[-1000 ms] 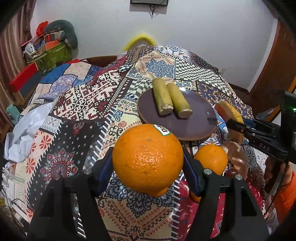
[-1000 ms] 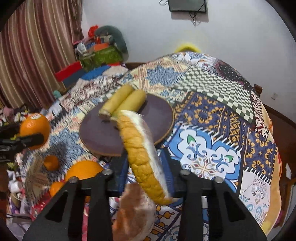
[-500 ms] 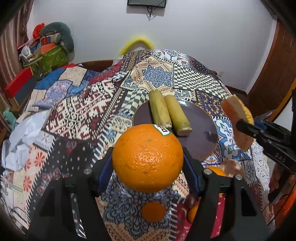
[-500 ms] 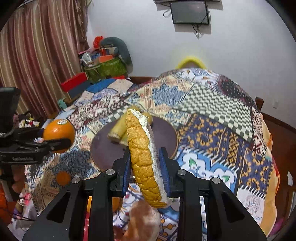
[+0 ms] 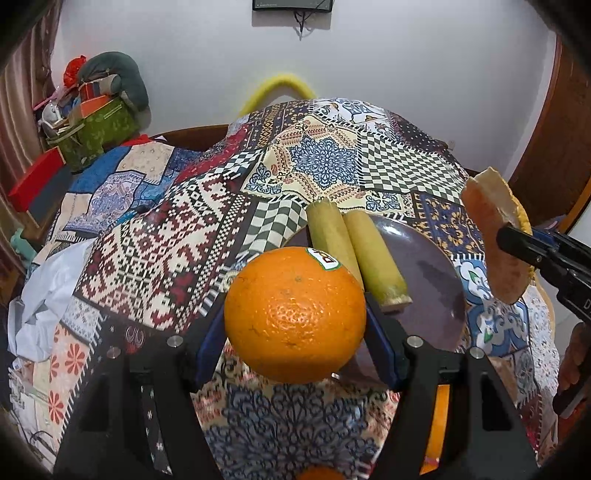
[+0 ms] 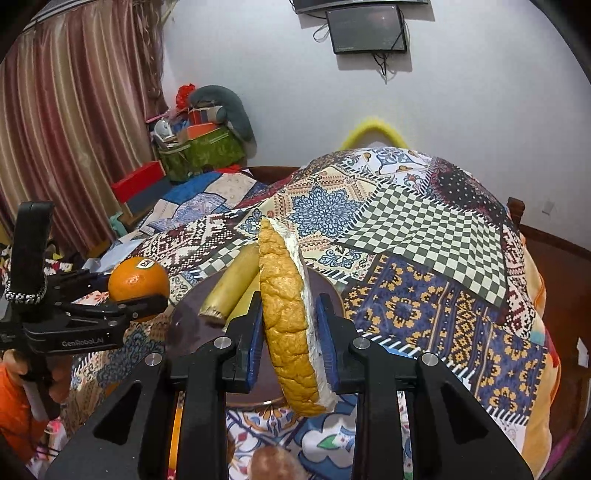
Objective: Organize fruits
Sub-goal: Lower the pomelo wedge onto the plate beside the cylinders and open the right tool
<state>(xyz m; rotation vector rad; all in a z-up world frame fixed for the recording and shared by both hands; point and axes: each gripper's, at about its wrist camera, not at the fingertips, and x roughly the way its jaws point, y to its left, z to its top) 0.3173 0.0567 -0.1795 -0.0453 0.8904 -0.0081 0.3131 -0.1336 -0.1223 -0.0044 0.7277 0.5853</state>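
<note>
At the far left of my left tool's view, a green box [image 5: 99,129] full of odds and ends stands against the wall beside a red box [image 5: 35,177], with a curtain [image 6: 70,129] behind them in the other view. The patchwork quilt [image 5: 325,162] spreads over the whole surface in front of me; I cannot tell what lies under it.

My left tool [image 5: 295,325] is clamped on a big orange [image 5: 295,314] with a sticker on top, its blue pads pressing both sides, and the fruit is held clear above the quilt, just short of the near rim of the dark plate [image 5: 432,280]. On that plate lie two yellow-green stalk pieces [image 5: 373,254] side by side, touching each other, their cut ends toward me. Below the left tool, parts of other oranges [image 5: 437,417] peek out on the quilt.

To the right, my right tool [image 6: 290,332] is closed tight on a wedge of fruit [image 6: 288,317] with a bumpy golden rind and a white edge, held upright above the plate's near right side. Something brown and round [image 6: 275,463] sits low beneath it, too blurred to name. A dark screen [image 6: 365,29] hangs on the white wall beyond.
</note>
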